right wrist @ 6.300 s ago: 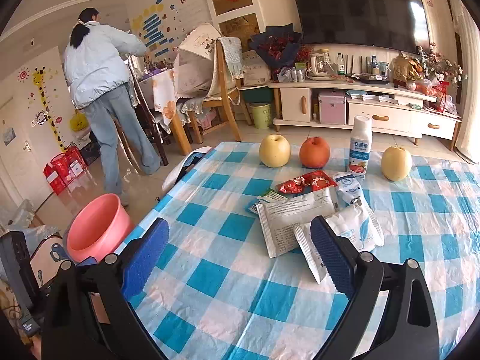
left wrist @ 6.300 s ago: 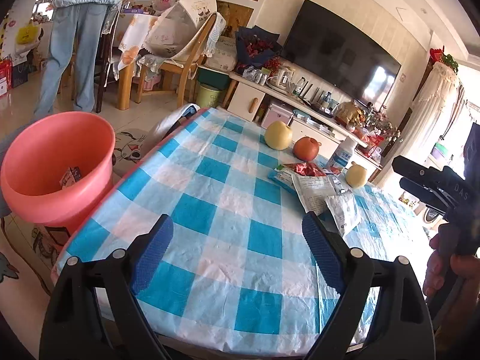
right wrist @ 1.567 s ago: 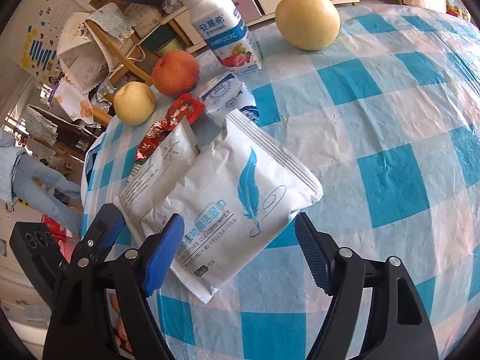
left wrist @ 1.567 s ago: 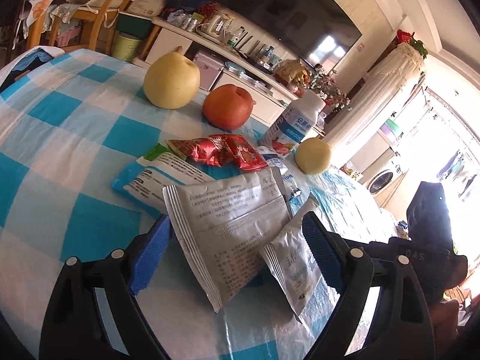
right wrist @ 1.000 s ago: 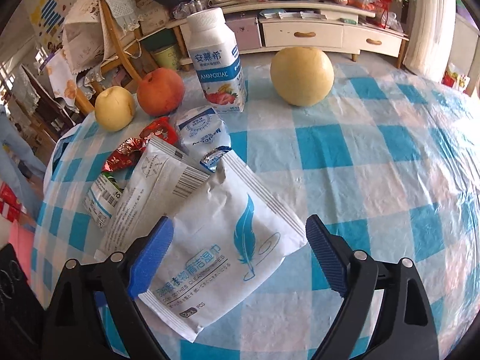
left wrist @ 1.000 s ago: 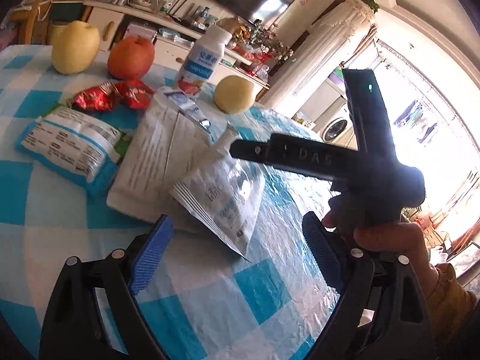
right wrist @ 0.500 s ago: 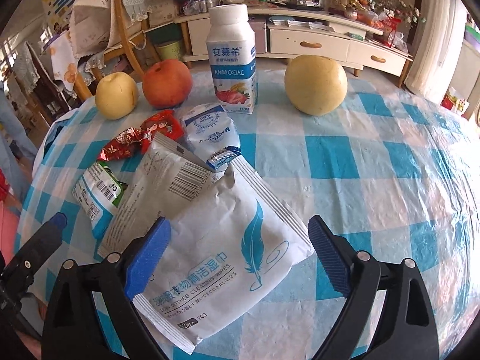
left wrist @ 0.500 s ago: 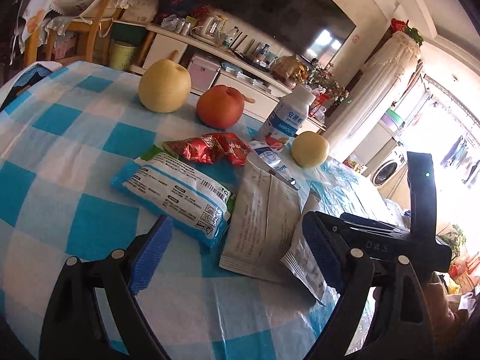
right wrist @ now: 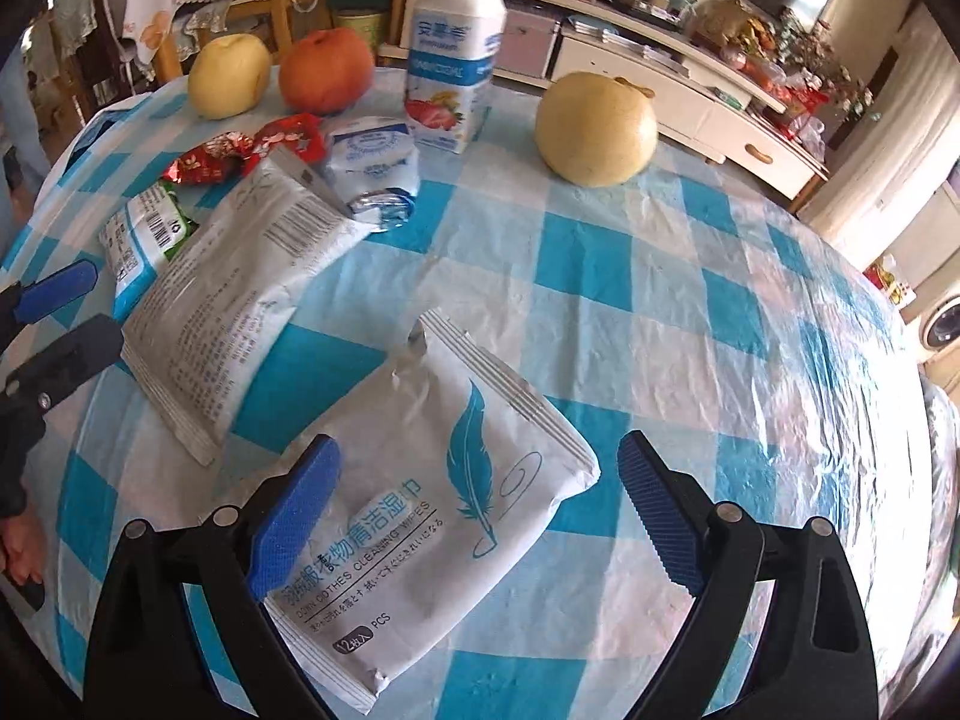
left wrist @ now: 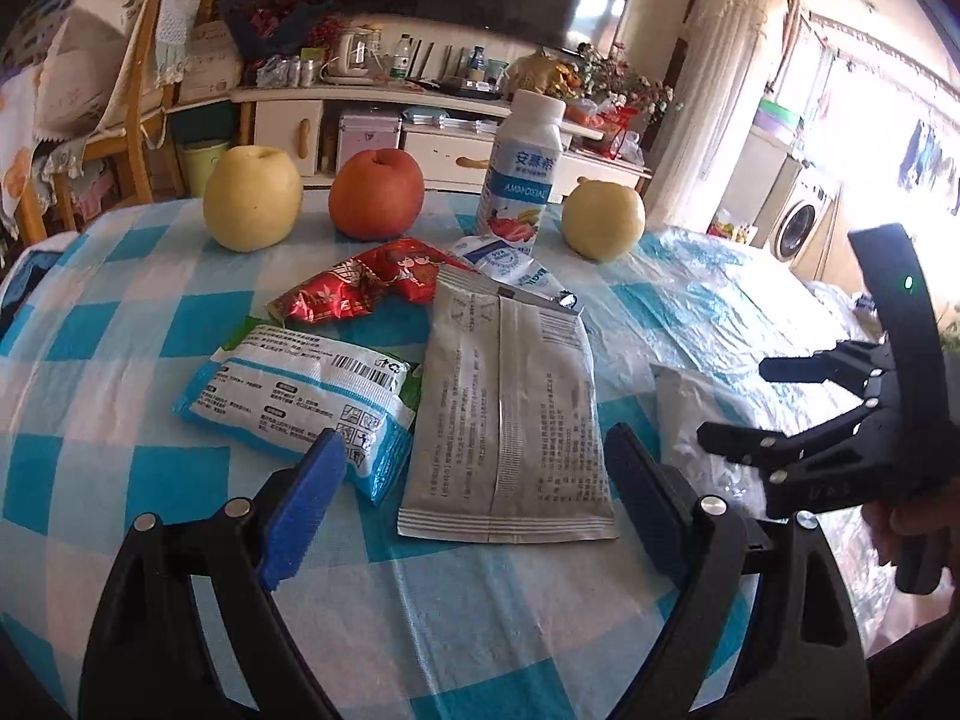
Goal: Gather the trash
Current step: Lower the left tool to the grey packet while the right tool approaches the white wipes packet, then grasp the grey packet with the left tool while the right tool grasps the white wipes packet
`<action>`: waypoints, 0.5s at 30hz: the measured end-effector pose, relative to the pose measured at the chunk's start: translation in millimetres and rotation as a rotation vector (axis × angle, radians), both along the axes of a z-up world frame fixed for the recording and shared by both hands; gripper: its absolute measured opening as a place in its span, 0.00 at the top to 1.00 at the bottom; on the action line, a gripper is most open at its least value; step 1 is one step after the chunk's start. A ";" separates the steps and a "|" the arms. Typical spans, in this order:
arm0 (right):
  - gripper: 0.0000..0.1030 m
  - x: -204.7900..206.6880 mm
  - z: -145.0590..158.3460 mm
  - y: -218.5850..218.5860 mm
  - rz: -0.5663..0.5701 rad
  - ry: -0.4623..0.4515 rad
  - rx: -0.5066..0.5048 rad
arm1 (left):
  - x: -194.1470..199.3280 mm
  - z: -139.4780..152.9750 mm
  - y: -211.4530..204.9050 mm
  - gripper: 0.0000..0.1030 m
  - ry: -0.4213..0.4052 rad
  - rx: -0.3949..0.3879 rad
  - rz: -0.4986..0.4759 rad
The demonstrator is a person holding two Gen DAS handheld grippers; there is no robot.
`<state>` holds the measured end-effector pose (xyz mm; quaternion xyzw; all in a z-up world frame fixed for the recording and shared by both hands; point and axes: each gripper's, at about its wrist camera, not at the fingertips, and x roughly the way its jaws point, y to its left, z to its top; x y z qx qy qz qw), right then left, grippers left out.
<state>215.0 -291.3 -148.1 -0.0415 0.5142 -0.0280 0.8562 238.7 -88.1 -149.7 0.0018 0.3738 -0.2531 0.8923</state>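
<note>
On the blue-checked tablecloth (left wrist: 150, 480) lie a grey pouch (left wrist: 510, 420), a blue-and-white packet (left wrist: 300, 396), a red wrapper (left wrist: 366, 288) and a small blue-white wrapper (left wrist: 504, 264). My left gripper (left wrist: 474, 480) is open, low over the near end of the grey pouch, nothing pressed between its pads. A white wipes pouch (right wrist: 432, 492) with a feather print lies flat between the fingers of my open right gripper (right wrist: 474, 504). In the right wrist view the grey pouch (right wrist: 240, 294) lies left of it, with the left gripper (right wrist: 60, 324) at the left edge. The right gripper (left wrist: 840, 414) shows at the right of the left wrist view.
Behind the wrappers stand a yoghurt bottle (left wrist: 522, 174), a yellow apple (left wrist: 252, 198), a red apple (left wrist: 376, 192) and a yellow pear (left wrist: 606, 219). Beyond the table are a TV cabinet (left wrist: 420, 114), a wooden chair (left wrist: 138, 120) and a washing machine (left wrist: 798, 228).
The wipes pouch now lies apart from the grey pouch, which it touched half a second ago. Both views have swung and come lower over the wrappers. Both grippers stayed open.
</note>
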 end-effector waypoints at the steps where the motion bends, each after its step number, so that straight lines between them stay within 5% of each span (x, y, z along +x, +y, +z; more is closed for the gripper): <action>1: 0.10 -1.0 1.2 -5.5 -0.018 0.003 0.036 | -0.2 0.3 -3.5 0.14 -0.004 0.013 -0.005; 7: 0.10 -7.7 3.9 -7.1 -0.037 0.040 0.216 | 8.1 0.0 -21.4 0.14 0.001 0.061 -0.022; 15: 0.07 -8.6 -7.5 17.8 -0.009 0.055 0.092 | 26.0 -14.0 -44.2 0.14 0.058 0.143 -0.047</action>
